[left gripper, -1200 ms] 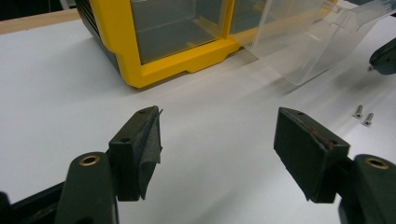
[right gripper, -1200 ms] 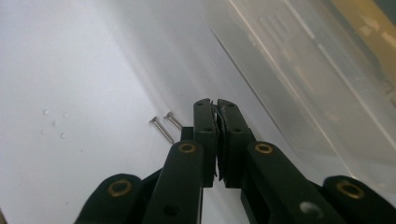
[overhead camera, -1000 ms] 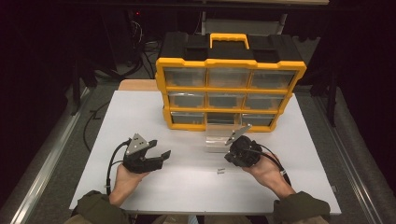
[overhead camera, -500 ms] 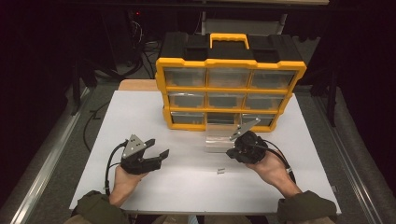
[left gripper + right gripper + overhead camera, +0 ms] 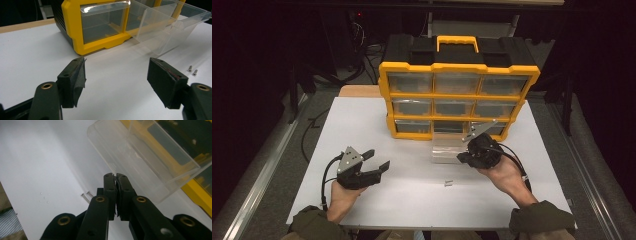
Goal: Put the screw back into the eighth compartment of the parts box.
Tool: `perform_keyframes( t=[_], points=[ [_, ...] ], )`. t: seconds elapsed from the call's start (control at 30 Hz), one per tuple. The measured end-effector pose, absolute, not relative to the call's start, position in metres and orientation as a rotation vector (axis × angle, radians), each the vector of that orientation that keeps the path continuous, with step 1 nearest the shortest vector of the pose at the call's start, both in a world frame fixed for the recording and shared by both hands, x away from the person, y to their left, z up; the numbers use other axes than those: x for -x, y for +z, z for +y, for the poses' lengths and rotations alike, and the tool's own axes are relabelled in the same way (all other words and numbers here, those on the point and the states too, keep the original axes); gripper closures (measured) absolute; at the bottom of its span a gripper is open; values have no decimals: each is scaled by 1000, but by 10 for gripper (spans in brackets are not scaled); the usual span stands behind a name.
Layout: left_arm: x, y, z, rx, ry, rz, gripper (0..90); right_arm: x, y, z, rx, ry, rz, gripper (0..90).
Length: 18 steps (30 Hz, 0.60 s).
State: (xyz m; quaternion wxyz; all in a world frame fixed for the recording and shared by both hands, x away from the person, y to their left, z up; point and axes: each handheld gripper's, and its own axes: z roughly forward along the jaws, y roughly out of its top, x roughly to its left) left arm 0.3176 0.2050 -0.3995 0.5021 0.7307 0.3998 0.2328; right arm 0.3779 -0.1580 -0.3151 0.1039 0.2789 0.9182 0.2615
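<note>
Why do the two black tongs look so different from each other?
The left tongs stand wide open with nothing between them; the right tongs are squeezed shut. The left tongs sit apart from the clear plastic drawer; the right tongs are right beside it. Both are black, each held in one hand.

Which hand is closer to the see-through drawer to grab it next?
Probably the right. The right gripper sits beside the clear drawer, though its jaws are shut. The left gripper is open but farther away across the table.
</note>
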Motion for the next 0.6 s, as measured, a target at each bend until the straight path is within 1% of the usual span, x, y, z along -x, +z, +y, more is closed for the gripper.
perform_keyframes(
  t=[0.33, 0.6],
  points=[
    [-315, -398, 209, -1750, 564, 969, 311, -391, -309, -164, -871, 778, 2671, 896],
    [-315, -398, 209, -1747, 559, 971, 308, -406, -310, -168, -936, 757, 2638, 896]
  ],
)
